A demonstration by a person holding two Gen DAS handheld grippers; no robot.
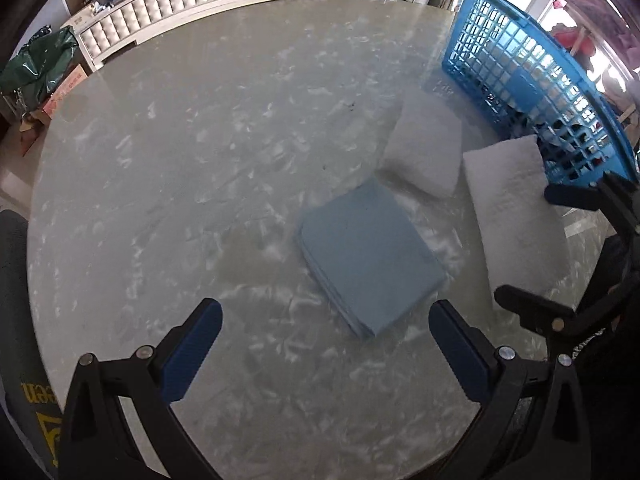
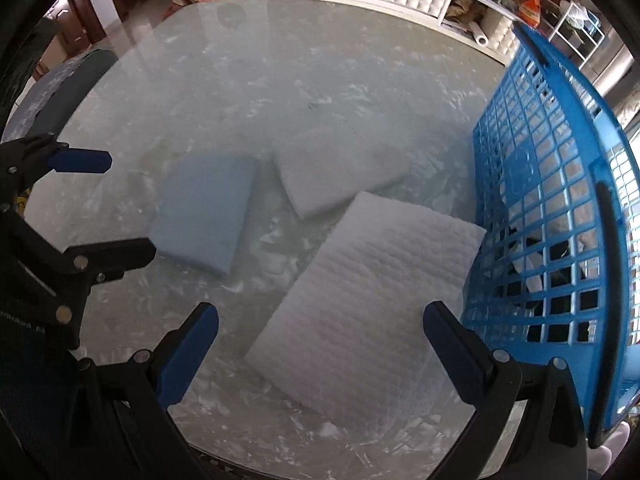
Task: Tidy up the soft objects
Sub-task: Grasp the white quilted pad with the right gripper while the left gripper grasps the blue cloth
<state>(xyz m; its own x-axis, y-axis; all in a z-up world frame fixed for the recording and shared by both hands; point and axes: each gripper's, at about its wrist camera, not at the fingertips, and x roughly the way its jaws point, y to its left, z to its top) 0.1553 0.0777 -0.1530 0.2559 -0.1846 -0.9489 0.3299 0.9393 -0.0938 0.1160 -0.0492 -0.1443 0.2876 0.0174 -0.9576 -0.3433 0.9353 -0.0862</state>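
Note:
A folded light-blue cloth lies on the marble table, just ahead of my open, empty left gripper; it also shows in the right wrist view. Two white pads lie to its right: a smaller one farther off and a larger quilted one. My right gripper is open and empty, hovering over the near end of the larger pad. Each gripper appears in the other's view: the right gripper, the left gripper.
A blue lattice basket stands on the table's right side, with dark and white items inside. The round marble table has a padded white bench behind it. A dark chair stands at the left.

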